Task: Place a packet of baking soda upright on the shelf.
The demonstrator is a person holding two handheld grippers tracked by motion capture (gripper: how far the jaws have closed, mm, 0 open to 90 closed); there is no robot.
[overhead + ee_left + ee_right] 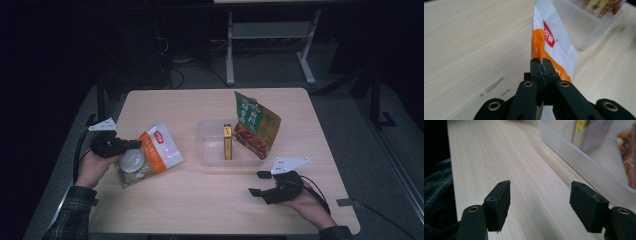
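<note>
The edge of the orange-and-white pouch [549,47] is pinched between the pressed-together jaws of the left gripper [541,65] and held above the table [200,200] left of the clear tray [212,155], while the right gripper [540,202] is kept spread, nothing between its jaws.

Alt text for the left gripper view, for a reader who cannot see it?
The left gripper has its black fingers shut on the edge of a white and orange pouch above a light wooden table. A clear plastic bin stands behind.
</note>
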